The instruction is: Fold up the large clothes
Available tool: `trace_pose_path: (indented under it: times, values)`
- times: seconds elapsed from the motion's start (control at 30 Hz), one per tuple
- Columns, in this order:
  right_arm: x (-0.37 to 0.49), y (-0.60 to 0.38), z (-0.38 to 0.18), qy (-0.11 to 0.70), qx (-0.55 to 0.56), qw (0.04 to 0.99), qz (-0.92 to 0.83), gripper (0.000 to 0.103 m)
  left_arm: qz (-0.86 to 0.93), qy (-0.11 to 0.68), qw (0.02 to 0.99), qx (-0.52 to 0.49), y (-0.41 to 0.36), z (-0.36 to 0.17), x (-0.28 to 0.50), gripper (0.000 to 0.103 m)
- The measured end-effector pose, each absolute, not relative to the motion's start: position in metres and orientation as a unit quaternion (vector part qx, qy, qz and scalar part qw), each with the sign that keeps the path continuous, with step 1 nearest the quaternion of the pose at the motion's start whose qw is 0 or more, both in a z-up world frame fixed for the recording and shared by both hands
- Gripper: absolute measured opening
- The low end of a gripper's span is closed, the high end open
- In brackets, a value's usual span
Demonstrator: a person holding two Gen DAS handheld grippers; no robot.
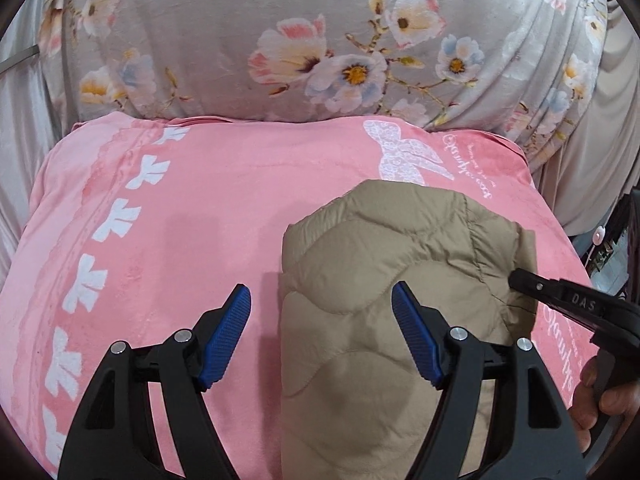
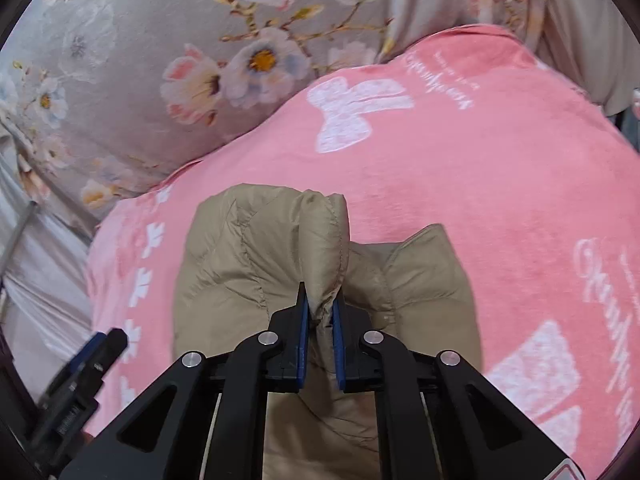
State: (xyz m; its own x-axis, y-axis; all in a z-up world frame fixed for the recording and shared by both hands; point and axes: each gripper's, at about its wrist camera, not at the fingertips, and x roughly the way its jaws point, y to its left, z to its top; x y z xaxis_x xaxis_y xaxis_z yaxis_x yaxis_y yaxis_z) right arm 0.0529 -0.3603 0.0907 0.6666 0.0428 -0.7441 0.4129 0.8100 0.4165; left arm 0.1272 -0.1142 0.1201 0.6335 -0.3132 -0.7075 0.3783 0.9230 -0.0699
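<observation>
Tan quilted jacket (image 1: 384,280) lengthwise toward floral pillow (image 1: 280,40)

Black tongs (image 1: 321,300), ribbed blue pads (image 1: 224,336), silver pivot screws (image 1: 183,335)

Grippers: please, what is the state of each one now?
Left gripper: open, holding nothing.
Right gripper: closed on a fold of the tan quilted jacket.
</observation>
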Motion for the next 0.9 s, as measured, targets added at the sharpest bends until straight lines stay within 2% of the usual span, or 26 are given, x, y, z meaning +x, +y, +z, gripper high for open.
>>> trace_pose_path:
  times: [0.37, 0.9]
  values:
    - [0.051, -0.372, 0.022, 0.437, 0.205, 0.851, -0.205, 0.010, -0.214, 0.426, 0.874, 0.089, -0.183, 0.066, 0.124, 0.071]
    - [0.061, -0.369, -0.019, 0.426, 0.188, 0.862, -0.203, 0.017, -0.181, 0.406, 0.886, 0.130, -0.208, 0.023, 0.127, 0.079]
